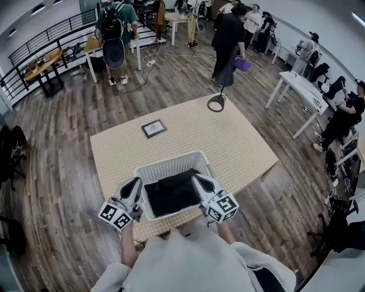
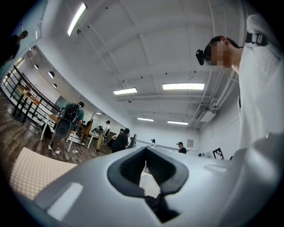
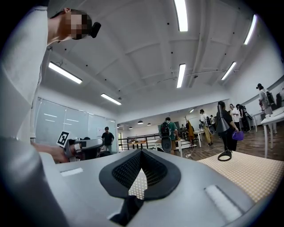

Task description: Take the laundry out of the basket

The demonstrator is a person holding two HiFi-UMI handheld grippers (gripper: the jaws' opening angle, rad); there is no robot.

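Flanking the white basket point(image 1: 171, 162) at lower centre, the left gripper point(image 1: 136, 182) and right gripper point(image 1: 197, 179) hold jaws pressed together, empty; dark laundry point(image 1: 171, 193) lies inside.

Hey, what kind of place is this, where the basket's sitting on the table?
Probably an open-plan lab or workshop, not a home: white work tables stand across a wood floor, several people stand about with equipment, and strip lights run along a high ceiling.
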